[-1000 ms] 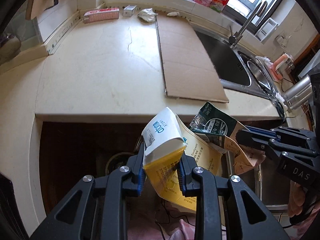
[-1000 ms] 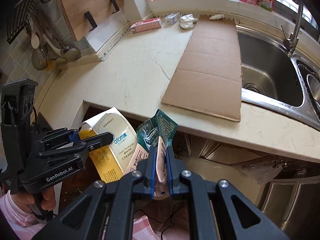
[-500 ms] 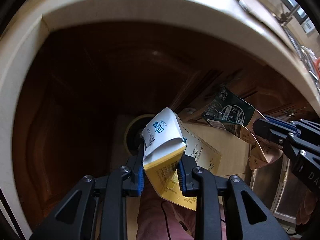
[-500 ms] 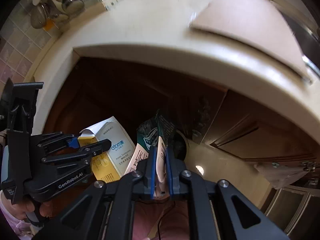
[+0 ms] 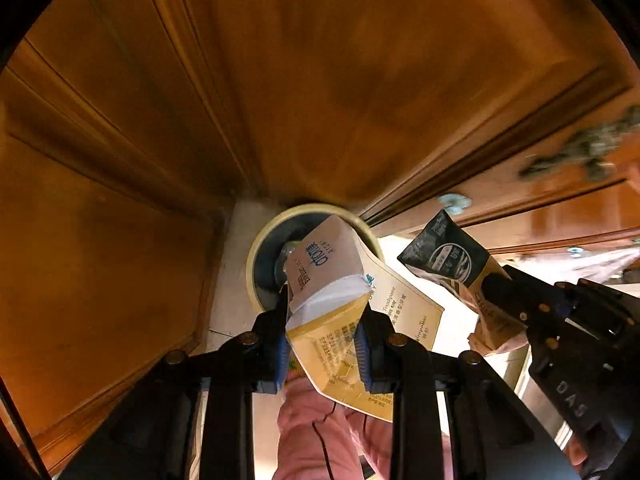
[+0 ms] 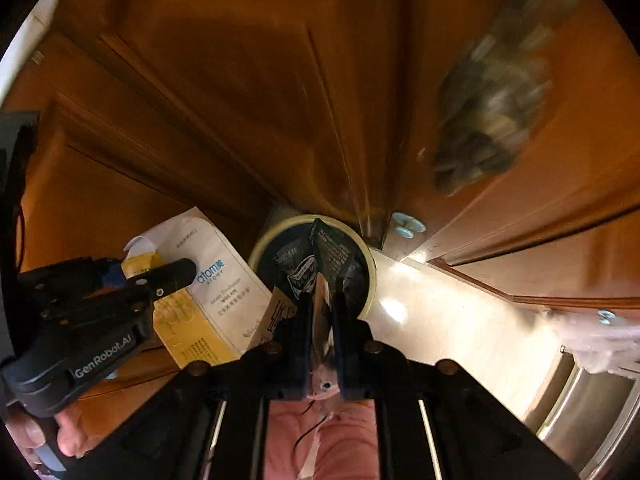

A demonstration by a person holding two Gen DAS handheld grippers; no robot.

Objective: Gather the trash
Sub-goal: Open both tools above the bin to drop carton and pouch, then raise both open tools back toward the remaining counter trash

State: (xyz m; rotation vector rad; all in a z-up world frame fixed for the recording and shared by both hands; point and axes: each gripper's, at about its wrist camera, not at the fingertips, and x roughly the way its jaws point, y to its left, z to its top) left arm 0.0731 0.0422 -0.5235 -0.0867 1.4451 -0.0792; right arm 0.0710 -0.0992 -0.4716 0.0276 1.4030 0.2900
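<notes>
Blurring smears much of both views: the wooden cabinet doors [image 5: 320,80] streak toward the middle, and a grey-brown patch [image 6: 492,120] on a door in the right wrist view is too smeared to identify. Small print on the packaging cannot be read. The round bin [image 5: 260,256], cream-rimmed with a dark inside, stands on the pale floor [image 6: 460,320] at the foot of the cabinets; in each view it is partly covered by the trash held in front of it, so its contents cannot be made out. A pale crumpled thing [image 6: 600,344] at the right edge is cut off and unclear.

The left hand-held gripper [image 5: 322,344] is closed partway on a white-and-yellow toothpaste box [image 5: 332,292], its blue pads pressing the crushed box from both sides; the box's upper end hangs over the bin's opening. The right hand-held gripper [image 6: 322,320] is pinched nearly shut on a dark green pouch [image 6: 308,264], which sticks up between the fingers and covers the bin's mouth in that view. The two grippers are close beside each other, the pouch to the right of the box. A hand [image 6: 68,440] grips the left tool's handle, and pink clothing [image 5: 316,432] shows beneath both grippers.
</notes>
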